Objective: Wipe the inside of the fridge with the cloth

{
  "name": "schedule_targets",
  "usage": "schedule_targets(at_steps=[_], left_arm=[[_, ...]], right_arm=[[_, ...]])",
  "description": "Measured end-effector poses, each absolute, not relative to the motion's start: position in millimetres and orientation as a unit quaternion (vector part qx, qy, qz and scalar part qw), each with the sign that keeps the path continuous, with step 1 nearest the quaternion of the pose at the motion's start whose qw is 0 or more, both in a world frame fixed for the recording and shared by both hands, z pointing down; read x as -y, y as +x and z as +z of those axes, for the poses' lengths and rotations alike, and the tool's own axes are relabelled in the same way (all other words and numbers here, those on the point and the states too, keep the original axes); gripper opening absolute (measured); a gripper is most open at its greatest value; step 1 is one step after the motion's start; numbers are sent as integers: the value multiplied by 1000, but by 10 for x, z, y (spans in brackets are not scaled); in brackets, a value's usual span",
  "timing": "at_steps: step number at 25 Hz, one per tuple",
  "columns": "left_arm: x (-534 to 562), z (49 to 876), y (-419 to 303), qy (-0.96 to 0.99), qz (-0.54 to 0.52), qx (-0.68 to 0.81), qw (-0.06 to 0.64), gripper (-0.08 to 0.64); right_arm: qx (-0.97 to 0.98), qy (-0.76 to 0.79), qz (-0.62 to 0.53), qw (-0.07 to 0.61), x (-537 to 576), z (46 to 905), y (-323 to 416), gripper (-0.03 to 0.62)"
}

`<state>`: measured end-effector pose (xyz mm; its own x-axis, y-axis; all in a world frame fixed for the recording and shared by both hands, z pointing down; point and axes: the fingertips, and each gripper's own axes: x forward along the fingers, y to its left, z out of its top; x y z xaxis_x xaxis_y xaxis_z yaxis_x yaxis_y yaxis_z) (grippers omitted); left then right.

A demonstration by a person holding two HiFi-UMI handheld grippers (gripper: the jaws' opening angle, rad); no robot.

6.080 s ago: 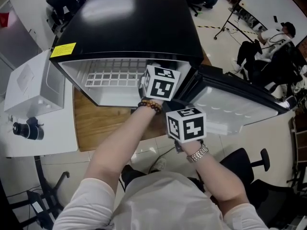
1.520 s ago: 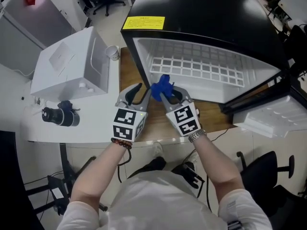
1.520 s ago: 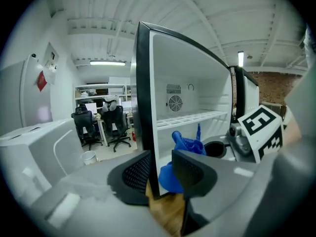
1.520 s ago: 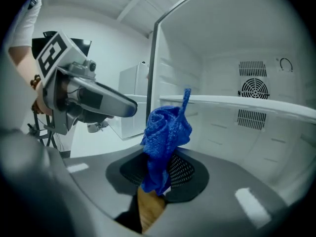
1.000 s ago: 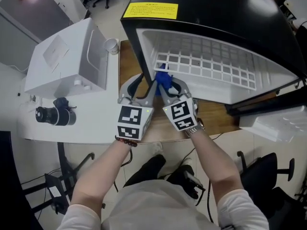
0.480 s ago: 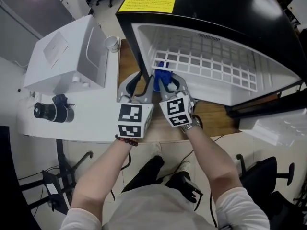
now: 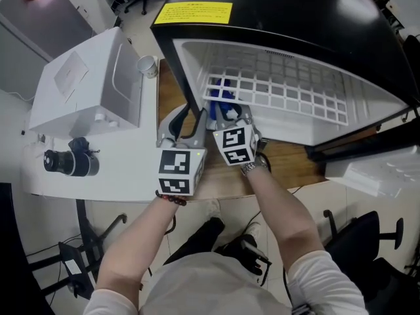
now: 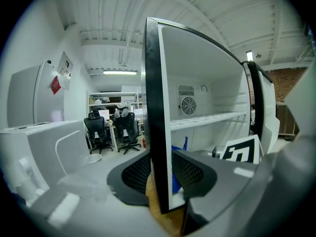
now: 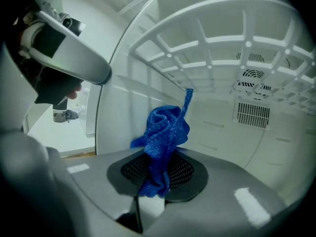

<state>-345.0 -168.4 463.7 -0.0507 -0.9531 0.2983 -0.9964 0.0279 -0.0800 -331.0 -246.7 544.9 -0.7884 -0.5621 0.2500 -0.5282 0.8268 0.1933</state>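
Note:
A black fridge [image 7: 282, 18] stands open on a wooden tabletop, its inside white with a wire shelf [image 7: 289, 94]. My right gripper [image 7: 226, 113] is shut on a bunched blue cloth [image 7: 223, 97] and reaches into the fridge's lower left corner, under the shelf. In the right gripper view the cloth [image 9: 165, 132] sticks up from between the pads, close to the left inner wall. My left gripper [image 7: 188, 118] straddles the front edge of the fridge's left side wall [image 8: 157, 107]. Its jaws have just been closing, and the pads now lie against both faces of that wall.
A white boxy appliance [image 7: 85, 84] sits left of the fridge, with a paper cup [image 7: 146, 65] behind it and a black camera [image 7: 69, 163] in front. The open fridge door [image 7: 374, 169] stands out at the right. A fan grille [image 9: 253, 75] is on the back wall.
The right gripper has carried the cloth forward from the opening to under the shelf. The left gripper stays at the side wall, its jaws narrower on it.

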Motion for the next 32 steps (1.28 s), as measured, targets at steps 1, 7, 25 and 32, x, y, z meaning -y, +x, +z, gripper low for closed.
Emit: schedule_targets(at_steps=[1, 7, 25, 32], left_arm=[[1683, 4639, -3447, 686, 134, 711, 81, 124], [1690, 4628, -3456, 695, 138, 702, 76, 124], [1690, 4630, -3451, 699, 135, 698, 75, 123], [1683, 4630, -3451, 699, 137, 698, 72, 124]], right_arm=[[943, 294, -52, 149, 2501, 5461, -3314, 72], [937, 318, -29, 141, 2700, 5499, -3364, 72], [919, 367, 3, 147, 3194, 5619, -3452, 74], [914, 378, 8, 146, 3316, 5664, -3468, 74]])
